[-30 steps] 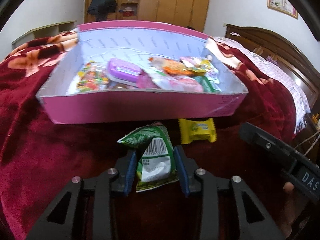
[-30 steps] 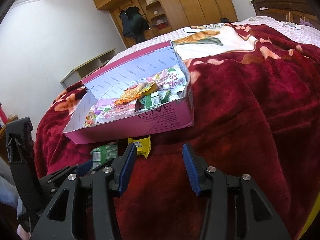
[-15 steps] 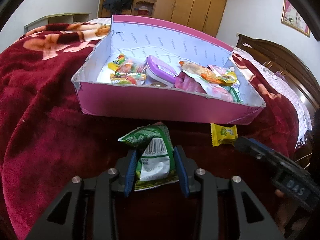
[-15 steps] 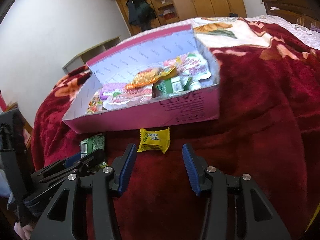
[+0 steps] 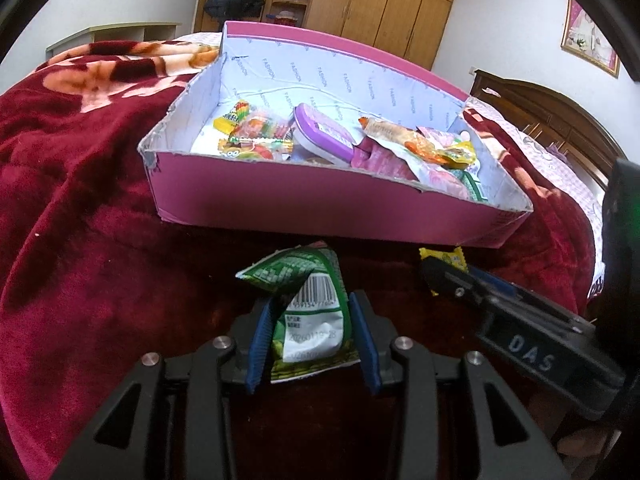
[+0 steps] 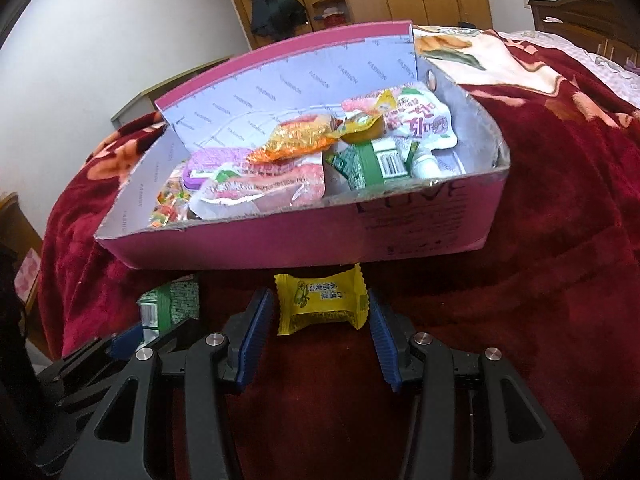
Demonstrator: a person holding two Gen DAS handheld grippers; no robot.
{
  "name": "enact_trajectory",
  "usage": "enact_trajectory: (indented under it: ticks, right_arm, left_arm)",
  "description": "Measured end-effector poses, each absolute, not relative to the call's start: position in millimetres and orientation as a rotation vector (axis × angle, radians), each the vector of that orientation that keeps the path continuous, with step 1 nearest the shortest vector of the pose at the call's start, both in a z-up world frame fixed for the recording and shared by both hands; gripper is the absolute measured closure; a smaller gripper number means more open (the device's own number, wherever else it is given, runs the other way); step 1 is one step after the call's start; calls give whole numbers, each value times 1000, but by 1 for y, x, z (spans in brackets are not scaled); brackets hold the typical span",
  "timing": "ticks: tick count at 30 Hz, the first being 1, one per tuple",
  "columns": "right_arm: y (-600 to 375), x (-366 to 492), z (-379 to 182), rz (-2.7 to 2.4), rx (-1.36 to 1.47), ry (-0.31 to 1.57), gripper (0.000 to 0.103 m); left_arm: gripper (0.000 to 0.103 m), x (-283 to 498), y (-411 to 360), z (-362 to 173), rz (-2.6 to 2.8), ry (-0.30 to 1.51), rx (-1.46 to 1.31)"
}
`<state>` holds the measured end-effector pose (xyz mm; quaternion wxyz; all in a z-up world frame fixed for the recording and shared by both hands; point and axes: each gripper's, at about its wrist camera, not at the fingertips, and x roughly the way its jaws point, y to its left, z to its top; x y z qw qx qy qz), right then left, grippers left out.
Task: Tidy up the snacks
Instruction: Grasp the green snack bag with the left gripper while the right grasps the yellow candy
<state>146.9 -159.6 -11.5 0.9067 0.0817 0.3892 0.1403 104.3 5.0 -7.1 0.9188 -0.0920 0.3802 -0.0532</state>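
Left wrist view: the left gripper is clenching a green snack packet between its blue pads, the packet's barcode and white label facing up and its top corner folding over; packet and gripper are sitting just in front of the pink box, which is resting on the red blanket. Inside the box, a purple-lidded tub, a colourful candy bag and an orange wrapper are lying in a loose heap. In front of the box's right corner, a yellow candy is lying on the blanket, partly hidden by the right gripper, whose fingers are reaching in from the right. Right wrist view: the right gripper is standing released, its blue pads spreading on either side of the yellow candy without touching it; the candy is lying just in front of the pink box. The green snack packet is showing in front of the box's left part, held in the left gripper. Inside the box, a green carton and a white pouch are lying toward its right end.
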Motion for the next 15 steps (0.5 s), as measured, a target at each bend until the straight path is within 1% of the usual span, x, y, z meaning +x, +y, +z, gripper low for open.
enact_trajectory:
  ticks: [11, 13, 15]
  right_arm:
    - [-159, 145, -17, 285, 159, 789, 55]
    - [-160, 145, -17, 277, 160, 789, 57]
    - [-163, 144, -16, 266, 168, 792, 64]
  left_arm:
    - [63, 104, 4, -8, -106, 775, -186]
    - [63, 104, 4, -8, -107, 776, -186]
    - [63, 104, 4, -7, -108, 777, -187]
